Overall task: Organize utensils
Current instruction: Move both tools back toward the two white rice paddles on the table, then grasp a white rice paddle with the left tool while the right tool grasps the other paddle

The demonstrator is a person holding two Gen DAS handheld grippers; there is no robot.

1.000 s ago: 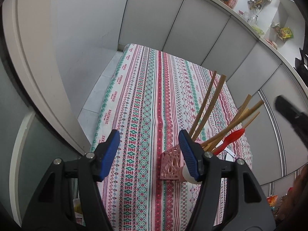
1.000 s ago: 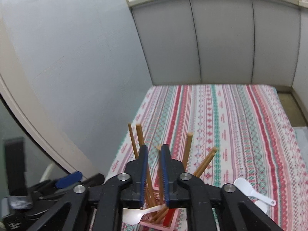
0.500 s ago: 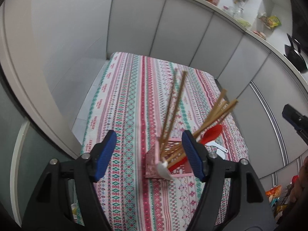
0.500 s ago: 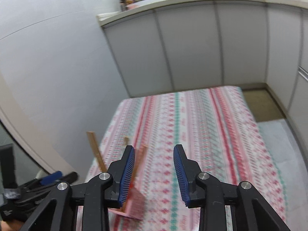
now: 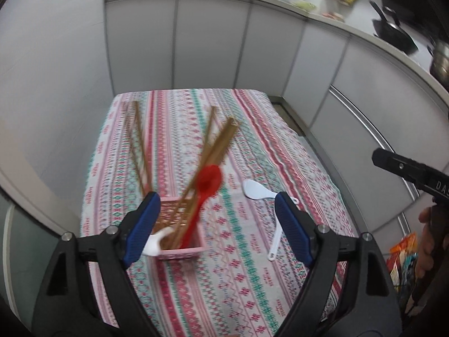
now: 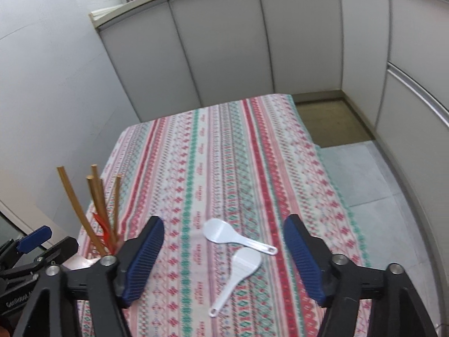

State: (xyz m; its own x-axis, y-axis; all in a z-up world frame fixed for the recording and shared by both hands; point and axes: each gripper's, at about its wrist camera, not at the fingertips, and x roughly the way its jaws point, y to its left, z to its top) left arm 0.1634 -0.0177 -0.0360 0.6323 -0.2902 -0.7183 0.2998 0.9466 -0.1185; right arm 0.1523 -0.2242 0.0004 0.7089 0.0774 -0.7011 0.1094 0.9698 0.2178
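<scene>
Left tongs (image 5: 216, 230) opening, empty, over pink utensil basket (image 5: 182, 248) holding wooden chopsticks (image 5: 216, 146) and red spoon (image 5: 207, 182), right tongs (image 6: 224, 255) opening, empty, above two white rice paddles (image 6: 233, 236) lying on striped-cloth worktop (image 6: 224, 151), grey cabinets (image 6: 224, 42) beyond.

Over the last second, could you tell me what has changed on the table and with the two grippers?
The right gripper let go of the chopsticks in the pink basket, swung right over two white spoons, jaws opening, empty. The left gripper widened. The basket's contents and the spoons stayed put.
</scene>
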